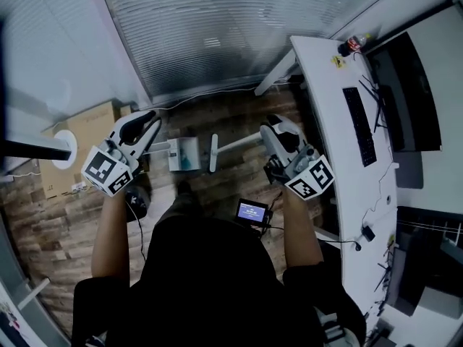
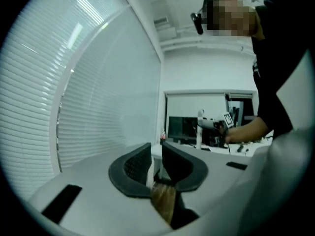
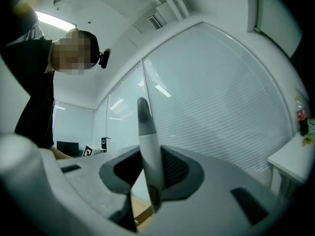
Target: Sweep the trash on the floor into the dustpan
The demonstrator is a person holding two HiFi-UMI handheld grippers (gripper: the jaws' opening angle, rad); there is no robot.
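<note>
Holds the dustpan (image 1: 185,154) by its thin white handle in the left gripper (image 2: 156,154), jaws pinched shut on it, over the far edge of the wooden floor (image 1: 217,110) near the blinds. Looks like light, stiff plastic; best carried by that handle and kept level. Clamps the broom handle (image 1: 237,144) in the right gripper (image 3: 146,156), just beside the dustpan. Seems a smooth, rigid rod, possibly slippery; wants a firm grip. Shows no trash clearly.

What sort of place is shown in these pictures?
Most likely an office: a long white desk with a keyboard and a dark monitor, slatted blinds along the wall, and a wood-pattern floor.
</note>
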